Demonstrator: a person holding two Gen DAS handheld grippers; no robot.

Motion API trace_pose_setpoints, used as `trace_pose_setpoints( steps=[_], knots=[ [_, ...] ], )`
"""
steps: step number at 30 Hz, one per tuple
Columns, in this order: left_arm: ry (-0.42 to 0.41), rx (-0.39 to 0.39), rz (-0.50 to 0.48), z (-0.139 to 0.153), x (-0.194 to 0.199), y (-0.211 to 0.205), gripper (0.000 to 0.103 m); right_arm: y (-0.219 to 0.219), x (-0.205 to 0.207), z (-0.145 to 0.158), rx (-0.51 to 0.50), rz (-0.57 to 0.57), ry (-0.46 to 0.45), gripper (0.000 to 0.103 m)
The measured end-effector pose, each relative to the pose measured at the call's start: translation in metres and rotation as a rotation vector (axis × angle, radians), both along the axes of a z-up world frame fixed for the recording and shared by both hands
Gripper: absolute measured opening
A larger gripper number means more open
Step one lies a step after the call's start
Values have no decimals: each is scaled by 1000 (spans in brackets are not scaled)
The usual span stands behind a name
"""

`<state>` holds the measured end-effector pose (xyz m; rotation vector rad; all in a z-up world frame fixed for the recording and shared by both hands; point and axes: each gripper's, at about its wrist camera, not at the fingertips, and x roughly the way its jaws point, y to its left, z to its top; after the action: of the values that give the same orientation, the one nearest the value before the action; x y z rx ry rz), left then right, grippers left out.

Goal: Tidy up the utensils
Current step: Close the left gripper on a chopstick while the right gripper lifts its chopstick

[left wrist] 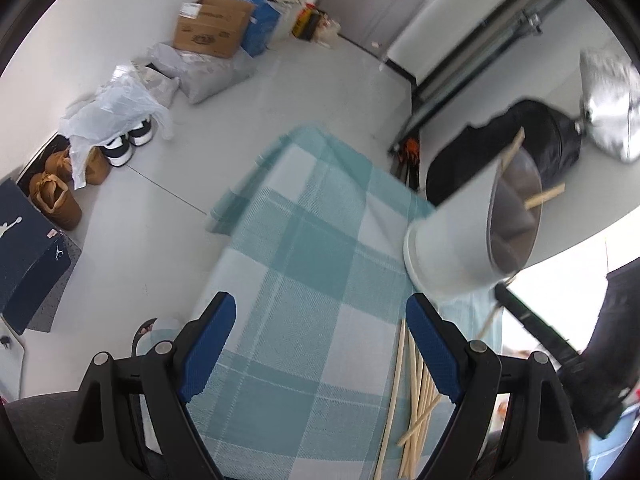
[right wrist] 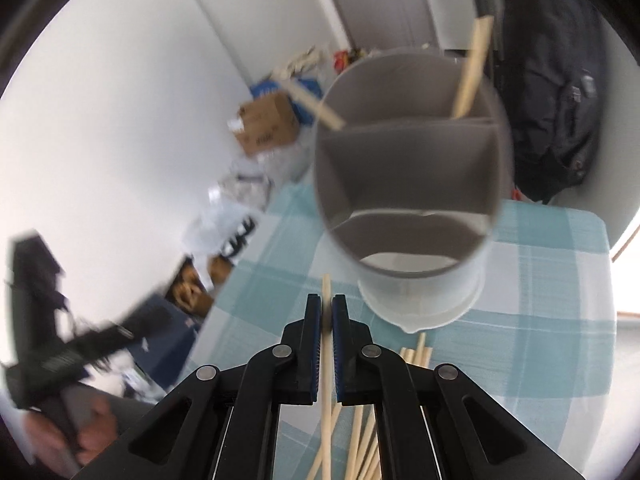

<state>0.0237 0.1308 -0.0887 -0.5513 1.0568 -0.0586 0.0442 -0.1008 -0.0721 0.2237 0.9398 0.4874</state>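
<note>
A white round utensil holder (right wrist: 408,200) with grey inner dividers stands on the teal checked cloth (right wrist: 552,280). Two wooden chopsticks (right wrist: 472,68) lean out of its far compartments. My right gripper (right wrist: 327,305) is just in front of the holder, lifted off the cloth and shut on one pale chopstick (right wrist: 326,286), whose tip pokes out past the pads. Several loose chopsticks (right wrist: 360,436) lie on the cloth below it. In the left wrist view, my left gripper (left wrist: 320,340) hangs open over the cloth, nothing between its blue pads. The holder (left wrist: 452,236) is to its upper right and the chopstick pile (left wrist: 416,404) is beside its right finger.
The table's far edge (left wrist: 308,132) and left edge drop to a grey floor with cardboard boxes (left wrist: 212,24), plastic bags, shoes (left wrist: 120,148) and a dark blue box (left wrist: 28,248). A black backpack (right wrist: 556,92) sits behind the holder. A hand (right wrist: 92,428) shows at lower left in the right wrist view.
</note>
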Motion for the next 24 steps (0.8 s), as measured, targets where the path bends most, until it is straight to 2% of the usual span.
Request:
trace_pose_setpoints(
  steps=[5, 12, 21, 24],
  knots=[
    [40, 59, -139, -7, 3, -39, 84, -37, -11, 10, 108, -55, -10, 5],
    [84, 172, -293, -17, 3, -85, 84, -67, -33, 19, 169, -73, -54, 4],
    [164, 279, -333, -38, 8, -105, 84, -107, -52, 27, 222, -100, -106, 5],
    [183, 340, -331, -42, 8, -109, 81, -115, -55, 31, 230, -110, -116, 5]
  ],
)
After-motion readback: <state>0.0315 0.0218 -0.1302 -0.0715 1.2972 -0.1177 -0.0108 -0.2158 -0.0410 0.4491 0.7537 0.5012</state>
